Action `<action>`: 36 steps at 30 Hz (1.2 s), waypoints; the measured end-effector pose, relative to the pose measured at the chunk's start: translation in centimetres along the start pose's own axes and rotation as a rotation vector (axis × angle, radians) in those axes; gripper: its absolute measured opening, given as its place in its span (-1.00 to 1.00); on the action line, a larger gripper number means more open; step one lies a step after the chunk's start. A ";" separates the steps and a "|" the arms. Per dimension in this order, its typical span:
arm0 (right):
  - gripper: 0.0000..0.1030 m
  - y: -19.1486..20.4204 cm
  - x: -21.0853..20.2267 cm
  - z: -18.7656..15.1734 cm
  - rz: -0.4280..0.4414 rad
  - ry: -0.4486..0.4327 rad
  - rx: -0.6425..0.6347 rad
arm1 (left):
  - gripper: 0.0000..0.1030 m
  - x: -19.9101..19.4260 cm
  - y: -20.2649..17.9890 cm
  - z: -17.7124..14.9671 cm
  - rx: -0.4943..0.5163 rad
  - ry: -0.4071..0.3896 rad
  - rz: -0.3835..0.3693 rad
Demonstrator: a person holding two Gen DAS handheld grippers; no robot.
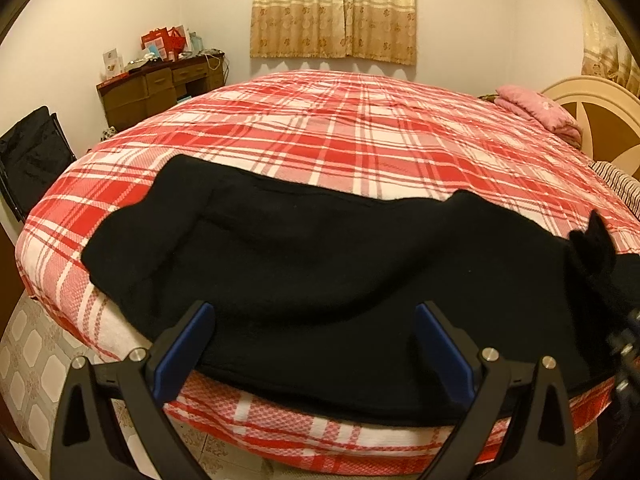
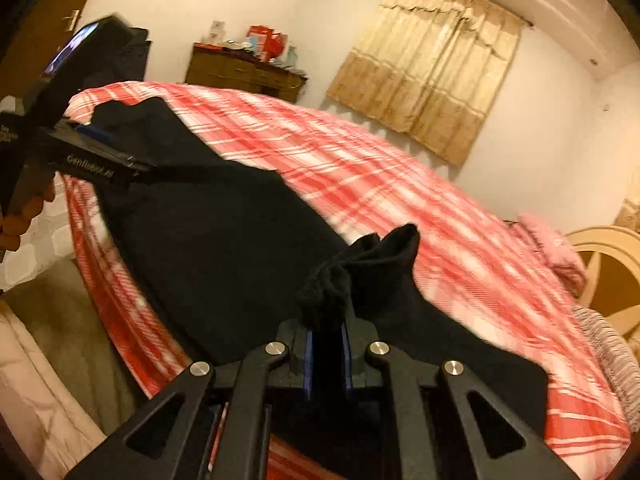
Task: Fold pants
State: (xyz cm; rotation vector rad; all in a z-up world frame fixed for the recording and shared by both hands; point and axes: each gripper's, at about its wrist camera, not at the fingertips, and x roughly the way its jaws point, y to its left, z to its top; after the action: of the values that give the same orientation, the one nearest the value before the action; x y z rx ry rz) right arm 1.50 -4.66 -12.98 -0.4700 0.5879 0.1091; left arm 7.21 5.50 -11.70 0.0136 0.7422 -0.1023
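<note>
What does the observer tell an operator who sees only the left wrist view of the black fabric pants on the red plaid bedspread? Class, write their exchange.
Operator: Is my right gripper holding anything?
Observer: Yes, the right gripper is shut on a bunched edge of the black fabric pants.
Operator: Is that edge lifted?
Observer: It stands up in a peak above the red plaid bedspread.
Operator: Where does my left gripper sit?
Observer: The left gripper hangs over the pants' far end, its blue pads apart.
</note>
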 end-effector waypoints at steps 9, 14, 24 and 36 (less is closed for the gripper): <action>-0.14 -1.4 0.4 -0.2 0.109 0.080 0.046 | 0.98 -0.4 0.0 0.2 0.025 -0.019 0.002; 0.17 -7.5 -4.2 -0.1 0.227 -0.035 0.261 | 0.98 -2.3 -2.1 0.9 0.129 -0.097 -0.019; -0.52 -21.6 -6.3 -5.4 -0.161 -0.019 0.689 | 0.98 -5.9 -11.2 3.4 0.288 -0.209 -0.305; -0.53 -21.6 0.8 -9.1 -0.069 0.154 0.697 | 0.90 -0.7 -18.5 2.5 0.301 -0.082 -0.286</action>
State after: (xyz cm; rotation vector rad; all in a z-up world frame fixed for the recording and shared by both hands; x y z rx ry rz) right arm 2.53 -28.04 -11.49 0.1809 0.7151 -0.1975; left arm 6.59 -12.98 -8.91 0.1896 0.6382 -0.4846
